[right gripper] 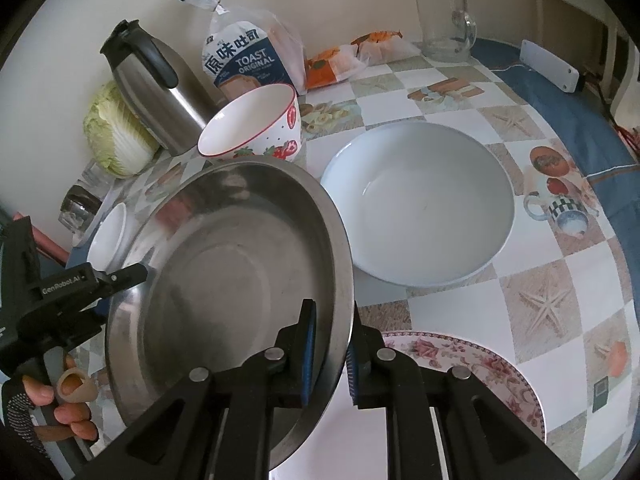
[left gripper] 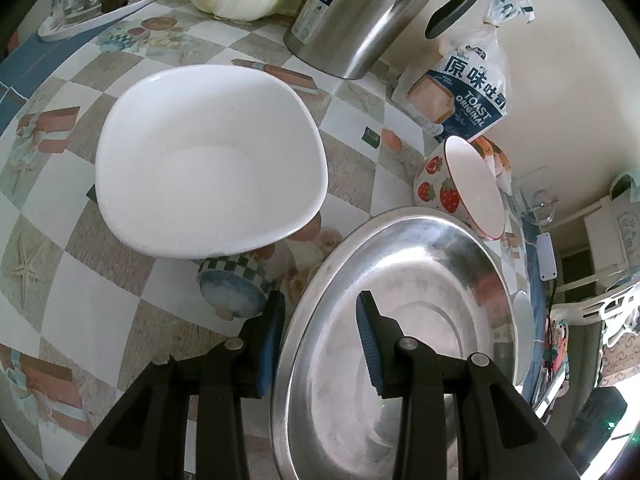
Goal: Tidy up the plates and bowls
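- Right tool (right gripper: pixel 330 354): pads clamped on near rim of steel bowl (right gripper: pixel 224 276); bowl tilted, lifted off worktop (right gripper: pixel 540 308), above floral plate (right gripper: pixel 480 364).
- Left tool (left gripper: pixel 320 344): partly open, straddling opposite rim of same steel bowl, one pad outside, one inside; cannot tell whether pads press on the rim. Seen at left edge of right wrist view, a hand (right gripper: pixel 60 404) on its grip.
- White bowl (right gripper: pixel 418 204): empty, resting on worktop just beyond steel bowl.
- Strawberry bowl (right gripper: pixel 256 128): tilted, beside thermos (right gripper: pixel 156 84), apart from the others.
- Small white dish (right gripper: pixel 110 236): at worktop edge, partly hidden behind steel bowl.
- Progress, judged: early to middle. No stack visible yet; every dish separate.
- Left to do, judged: set steel bowl down or nest it, then gather white bowl, strawberry bowl, small dish, floral plate.
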`<state>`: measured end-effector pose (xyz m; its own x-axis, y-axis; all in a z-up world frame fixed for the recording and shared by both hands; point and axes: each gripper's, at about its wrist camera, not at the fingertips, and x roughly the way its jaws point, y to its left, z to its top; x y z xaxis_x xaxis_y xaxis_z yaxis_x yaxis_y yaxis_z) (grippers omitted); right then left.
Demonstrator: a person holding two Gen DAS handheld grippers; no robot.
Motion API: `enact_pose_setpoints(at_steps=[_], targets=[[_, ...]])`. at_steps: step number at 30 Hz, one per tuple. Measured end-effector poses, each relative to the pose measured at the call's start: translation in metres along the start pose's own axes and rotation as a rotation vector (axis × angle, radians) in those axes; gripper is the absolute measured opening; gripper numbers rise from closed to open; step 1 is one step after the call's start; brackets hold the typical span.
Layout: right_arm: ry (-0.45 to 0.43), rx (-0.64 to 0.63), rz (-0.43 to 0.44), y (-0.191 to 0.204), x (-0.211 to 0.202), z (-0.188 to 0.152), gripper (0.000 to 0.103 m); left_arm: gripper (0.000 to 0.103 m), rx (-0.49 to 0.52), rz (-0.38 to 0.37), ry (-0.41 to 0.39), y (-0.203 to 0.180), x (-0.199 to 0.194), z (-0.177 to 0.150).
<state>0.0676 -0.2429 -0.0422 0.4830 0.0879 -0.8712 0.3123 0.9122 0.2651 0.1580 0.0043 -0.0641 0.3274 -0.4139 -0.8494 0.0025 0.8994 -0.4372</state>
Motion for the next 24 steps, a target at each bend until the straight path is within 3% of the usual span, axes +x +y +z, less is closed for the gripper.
enact_pose_setpoints(at_steps=[12,15,18,24], targets=[[0.007,-0.009,-0.014,0.002,0.000,0.000,0.016,0.039,-0.001,0.004,0.004,0.001,-0.003,0.001],[0.008,-0.003,-0.012,0.001,0.000,0.000,0.016,0.048,0.010,0.022,0.002,-0.001,-0.005,0.001],[0.006,-0.001,-0.029,0.000,-0.002,0.000,0.025,0.051,0.023,0.031,-0.005,-0.002,-0.009,0.000],[0.004,-0.006,-0.039,0.000,-0.005,0.000,0.026,0.061,0.050,0.065,-0.023,-0.005,-0.016,-0.004]])
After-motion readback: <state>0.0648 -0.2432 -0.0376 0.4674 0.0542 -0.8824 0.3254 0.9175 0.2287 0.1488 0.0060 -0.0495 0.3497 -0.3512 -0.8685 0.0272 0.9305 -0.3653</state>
